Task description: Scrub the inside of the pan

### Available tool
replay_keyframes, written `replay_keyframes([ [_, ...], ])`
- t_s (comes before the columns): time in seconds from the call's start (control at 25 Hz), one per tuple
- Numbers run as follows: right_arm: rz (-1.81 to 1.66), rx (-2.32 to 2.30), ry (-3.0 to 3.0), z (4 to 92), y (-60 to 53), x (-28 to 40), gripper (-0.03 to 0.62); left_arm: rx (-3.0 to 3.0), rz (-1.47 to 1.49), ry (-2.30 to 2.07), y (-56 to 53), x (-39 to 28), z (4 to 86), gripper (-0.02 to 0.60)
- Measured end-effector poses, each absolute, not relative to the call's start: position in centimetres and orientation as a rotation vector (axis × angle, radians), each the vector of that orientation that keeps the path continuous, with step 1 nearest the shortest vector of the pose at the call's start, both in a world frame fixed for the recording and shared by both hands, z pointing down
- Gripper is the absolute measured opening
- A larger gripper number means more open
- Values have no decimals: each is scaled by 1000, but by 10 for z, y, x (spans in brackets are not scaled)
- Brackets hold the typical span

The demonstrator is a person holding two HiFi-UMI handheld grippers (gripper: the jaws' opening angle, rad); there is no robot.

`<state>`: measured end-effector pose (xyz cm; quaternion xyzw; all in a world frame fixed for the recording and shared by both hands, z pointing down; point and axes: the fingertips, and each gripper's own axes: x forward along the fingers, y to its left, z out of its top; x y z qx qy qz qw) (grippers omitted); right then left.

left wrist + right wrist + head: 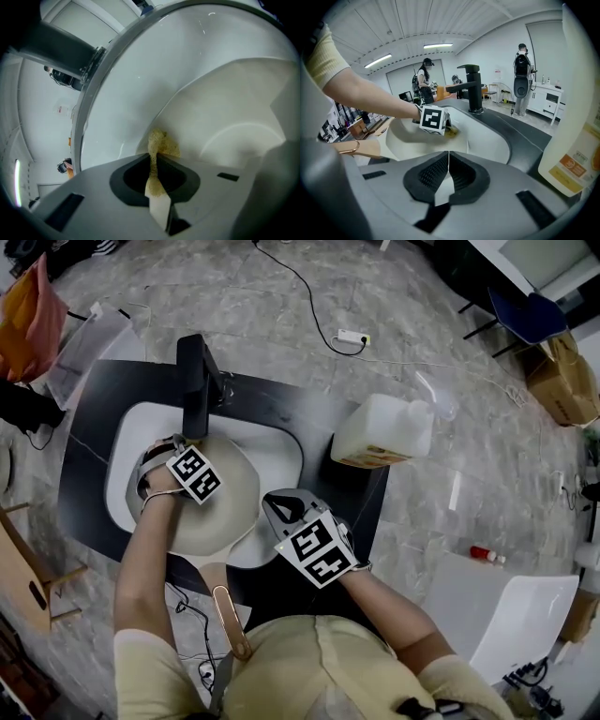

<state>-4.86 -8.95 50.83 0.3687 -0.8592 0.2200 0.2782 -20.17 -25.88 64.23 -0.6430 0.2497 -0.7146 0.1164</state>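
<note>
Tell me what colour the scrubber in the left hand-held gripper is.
Mustard yellow; the scrubber shows best in the left gripper view.

We see a cream-coloured pan (230,498) sitting in the white sink (281,451). Its pale wooden handle (226,610), edged with a copper-toned loop, points back towards us over the sink's near rim. The pan's inside is smooth and pale, with a curved wall rising from a flatter base. A small, crumpled, yellowish scrubbing pad (163,144) is pinched between the jaws of the left gripper (156,158) and presses against the pan's inner wall, low down.
</note>
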Motion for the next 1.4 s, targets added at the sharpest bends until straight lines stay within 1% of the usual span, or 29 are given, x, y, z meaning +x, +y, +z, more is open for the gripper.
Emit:
replay_keyframes([
  [0.48,584,992,-2282,517,-98,-43,15,-2110,-2046,353,-227,-148,668,38],
  [0.8,548,994,-2282,515,-103,-39,15,-2202,-1958,54,-192,-116,669,38],
  [1.4,537,988,-2288,507,-94,-41,15,-2289,-1800,-419,-115,-91,643,38],
])
